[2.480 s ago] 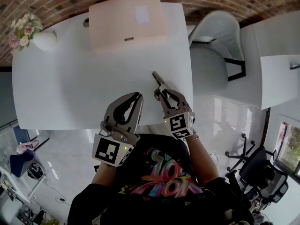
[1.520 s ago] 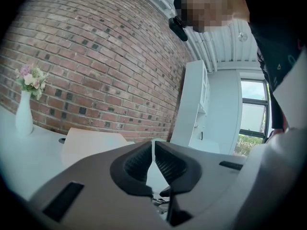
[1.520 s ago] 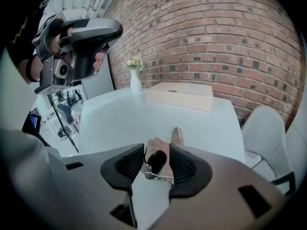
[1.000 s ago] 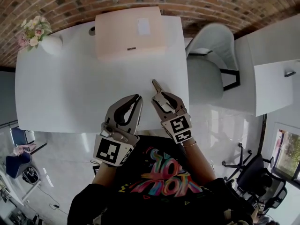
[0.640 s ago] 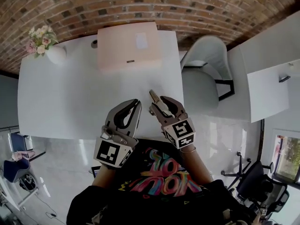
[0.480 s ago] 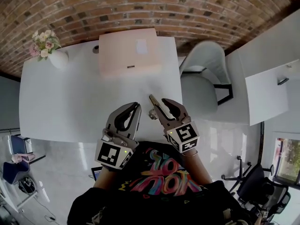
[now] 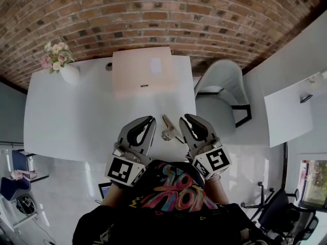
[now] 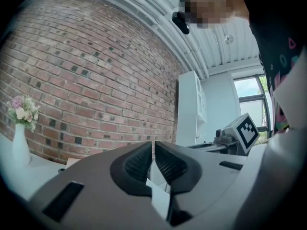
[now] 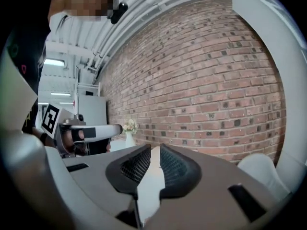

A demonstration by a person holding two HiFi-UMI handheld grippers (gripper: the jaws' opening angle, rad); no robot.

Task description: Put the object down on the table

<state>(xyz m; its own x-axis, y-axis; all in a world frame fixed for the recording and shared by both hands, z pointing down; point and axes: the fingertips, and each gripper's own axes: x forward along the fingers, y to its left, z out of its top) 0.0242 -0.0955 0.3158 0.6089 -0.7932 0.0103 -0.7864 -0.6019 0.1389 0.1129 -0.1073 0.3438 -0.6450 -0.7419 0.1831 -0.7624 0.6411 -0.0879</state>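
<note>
Nearest to me, at the bottom of the head view, is my black shirt with its bright print [image 7: 171,195]. Just above it are my two tools, lower centre of the frame. My left gripper [image 7: 149,120] has its jaws drawn together, only a hairline slit between the pads and nothing in them; its own view [image 8: 153,145] shows the same. My right gripper [image 7: 185,120] has its jaws narrow and closing. In its own view [image 9: 155,150] a slim gap remains between the pads, with only bare white table behind it, so I am holding nothing there either.

The object [image 7: 170,130], a small tan and metal piece, lies on the table [image 7: 76,116] between my two grippers, close to the near edge. It is free of both sets of jaws and just beside the right one.

Further out, at upper centre of the head view, a flat pale pink box [image 7: 145,70] sits against the far edge. At upper left stands a white vase of flowers [image 7: 61,63]; the right gripper view also shows it, small, at mid left [image 9: 129,137]. To the right of the table is a white chair [image 7: 222,93]. Across the top runs the brick wall [image 7: 153,14].
</note>
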